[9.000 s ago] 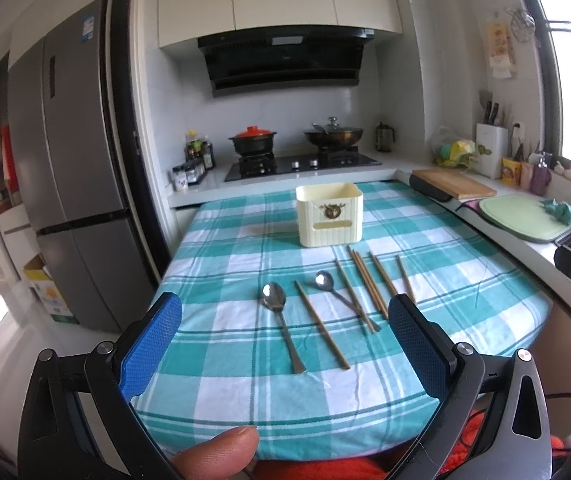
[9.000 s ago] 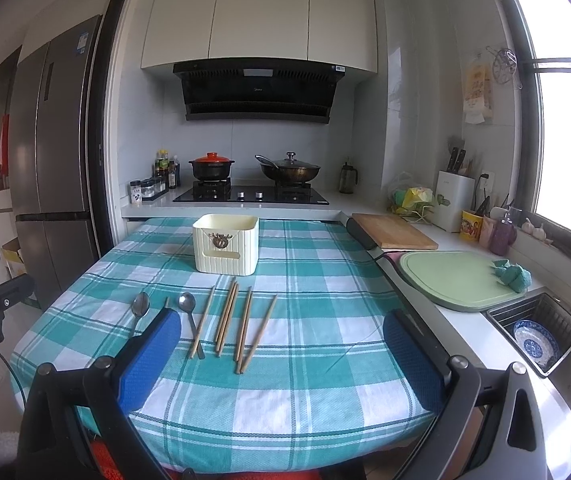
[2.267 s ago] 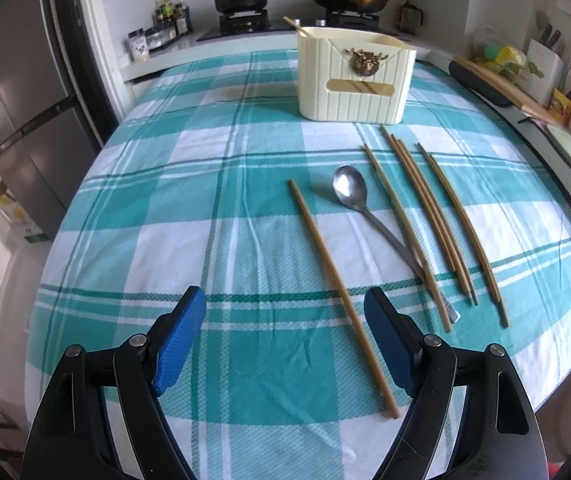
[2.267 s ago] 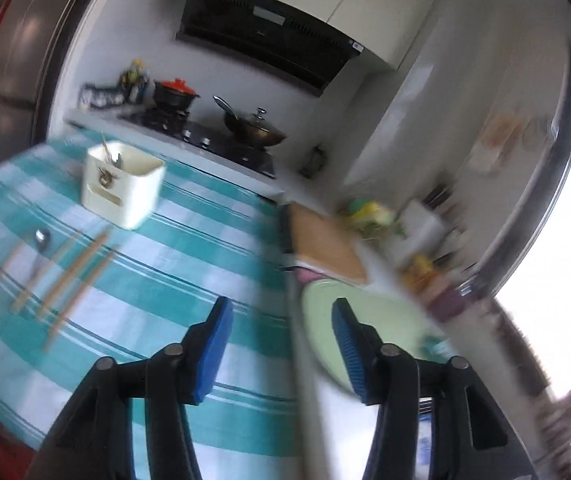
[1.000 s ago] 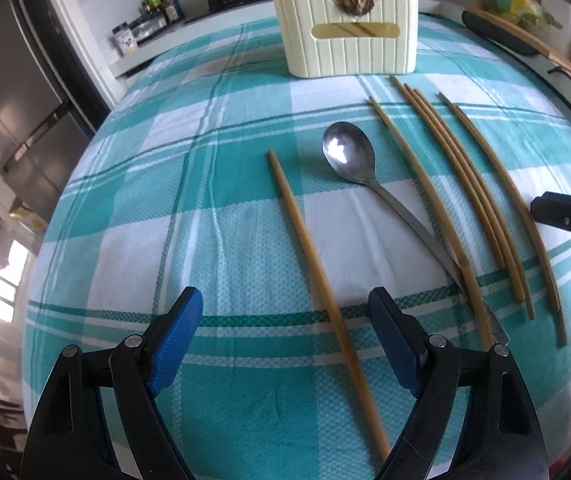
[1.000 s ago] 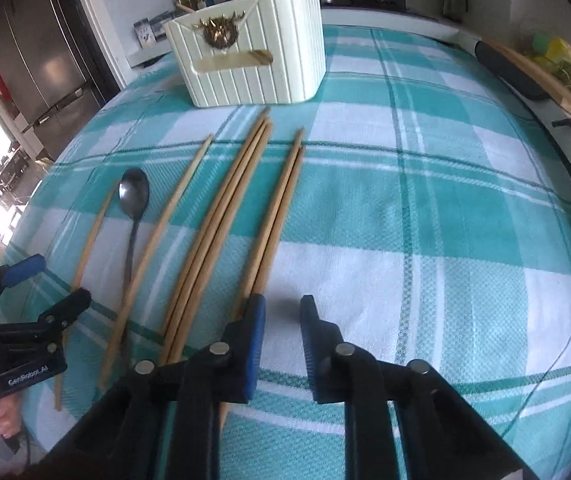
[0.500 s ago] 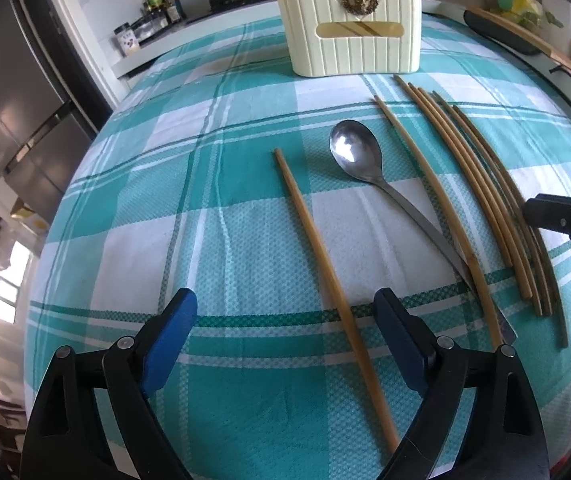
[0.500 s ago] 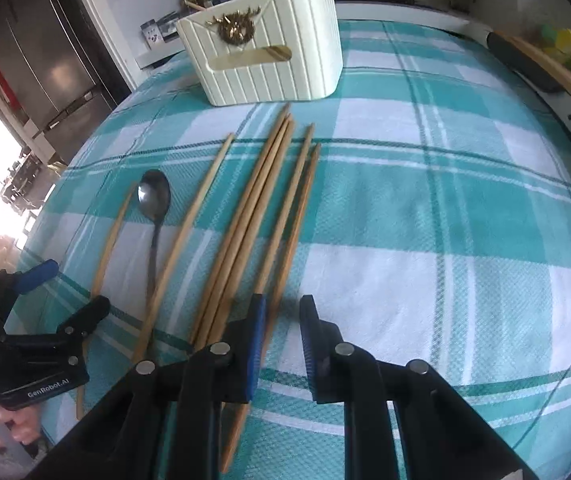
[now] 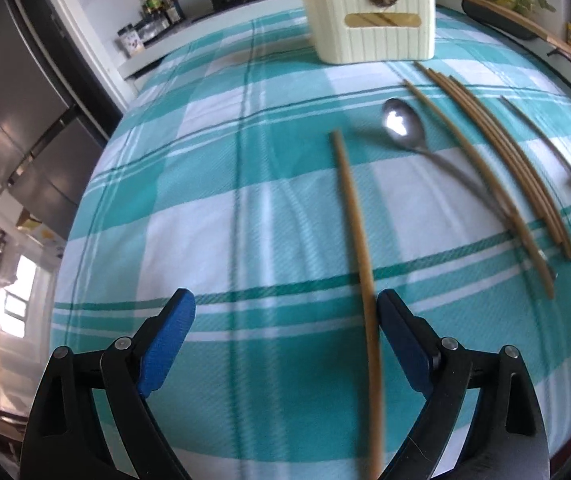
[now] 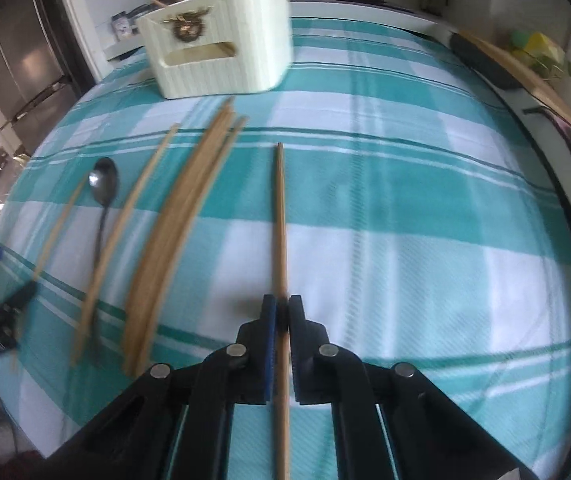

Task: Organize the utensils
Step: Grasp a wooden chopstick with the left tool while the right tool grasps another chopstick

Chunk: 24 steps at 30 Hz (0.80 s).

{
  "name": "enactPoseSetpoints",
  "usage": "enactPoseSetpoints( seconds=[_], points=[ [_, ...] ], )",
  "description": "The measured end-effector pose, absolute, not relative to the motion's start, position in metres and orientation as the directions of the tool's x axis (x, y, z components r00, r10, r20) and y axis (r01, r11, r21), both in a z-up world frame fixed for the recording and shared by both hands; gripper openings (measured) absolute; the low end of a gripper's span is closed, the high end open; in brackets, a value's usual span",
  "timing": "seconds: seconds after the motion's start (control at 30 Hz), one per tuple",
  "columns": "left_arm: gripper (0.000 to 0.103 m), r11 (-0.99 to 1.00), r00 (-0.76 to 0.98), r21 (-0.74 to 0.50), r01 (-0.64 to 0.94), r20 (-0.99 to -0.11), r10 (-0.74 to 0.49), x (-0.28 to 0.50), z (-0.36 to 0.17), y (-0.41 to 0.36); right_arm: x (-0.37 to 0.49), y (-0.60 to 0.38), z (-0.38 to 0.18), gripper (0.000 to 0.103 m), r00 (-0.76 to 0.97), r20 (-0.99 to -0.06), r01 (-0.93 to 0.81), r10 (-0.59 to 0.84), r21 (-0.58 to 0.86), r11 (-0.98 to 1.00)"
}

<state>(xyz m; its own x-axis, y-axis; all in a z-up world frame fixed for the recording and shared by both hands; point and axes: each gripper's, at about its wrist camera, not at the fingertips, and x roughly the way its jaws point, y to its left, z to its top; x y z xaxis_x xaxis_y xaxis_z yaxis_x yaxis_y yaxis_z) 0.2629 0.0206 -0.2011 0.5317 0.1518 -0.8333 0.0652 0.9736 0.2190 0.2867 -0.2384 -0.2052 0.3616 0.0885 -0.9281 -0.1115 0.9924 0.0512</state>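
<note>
The right gripper (image 10: 281, 312), earlier closed short of the bundle, is now clamped on one chopstick (image 10: 280, 216), drawn apart from the other chopsticks (image 10: 173, 236). The left gripper (image 9: 285, 316) is kept spread wide, now with the leftmost chopstick (image 9: 355, 232) just inside its right finger, on the tablecloth (image 9: 205, 200).

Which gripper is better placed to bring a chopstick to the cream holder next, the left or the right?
The right gripper: its fingers are shut on a chopstick aimed toward the cream holder. The left gripper is open and holds nothing.
</note>
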Motion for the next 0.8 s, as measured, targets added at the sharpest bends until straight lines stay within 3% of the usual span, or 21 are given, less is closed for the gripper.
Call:
enactPoseSetpoints(
  seconds=[0.13,0.3,0.43,0.53,0.6,0.63,0.73,0.8],
  points=[
    [0.093,0.979,0.499,0.182,0.088,-0.859,0.115,0.268,-0.201,0.036,0.285,-0.251,-0.205,0.008,0.334,-0.938,-0.126,0.095,0.056,0.990],
    [0.092,0.969,0.441,0.128,0.210,-0.897,0.023,0.285,-0.202,0.028,0.287,-0.258,-0.205,0.033,0.292,-0.950,-0.162,0.109,0.063,0.985],
    [0.087,0.949,0.432,0.148,0.277,-0.902,0.014,0.302,-0.201,0.019,0.290,-0.252,-0.208,0.035,0.254,-0.961,-0.224,0.112,0.054,0.973],
    [0.080,0.948,0.388,0.081,0.309,-0.920,-0.048,0.318,-0.203,0.017,0.301,-0.246,-0.210,0.036,0.254,-0.963,-0.257,0.089,0.022,0.966],
    [0.066,0.952,0.349,0.020,0.306,-0.933,-0.092,0.331,-0.203,0.018,0.311,-0.243,-0.211,0.036,0.259,-0.962,-0.266,0.088,0.016,0.964],
    [0.063,0.951,0.339,0.009,0.310,-0.935,-0.102,0.337,-0.202,0.016,0.317,-0.242,-0.212,0.036,0.262,-0.961,-0.266,0.090,0.018,0.964],
    [0.040,0.946,0.326,0.012,0.325,-0.940,-0.100,0.352,-0.200,0.005,0.339,-0.239,-0.214,0.036,0.275,-0.957,-0.259,0.093,0.020,0.966],
    [0.014,0.941,0.318,0.011,0.339,-0.942,-0.104,0.357,-0.199,-0.005,0.354,-0.236,-0.216,0.034,0.283,-0.953,-0.257,0.106,0.031,0.966]
  ],
)
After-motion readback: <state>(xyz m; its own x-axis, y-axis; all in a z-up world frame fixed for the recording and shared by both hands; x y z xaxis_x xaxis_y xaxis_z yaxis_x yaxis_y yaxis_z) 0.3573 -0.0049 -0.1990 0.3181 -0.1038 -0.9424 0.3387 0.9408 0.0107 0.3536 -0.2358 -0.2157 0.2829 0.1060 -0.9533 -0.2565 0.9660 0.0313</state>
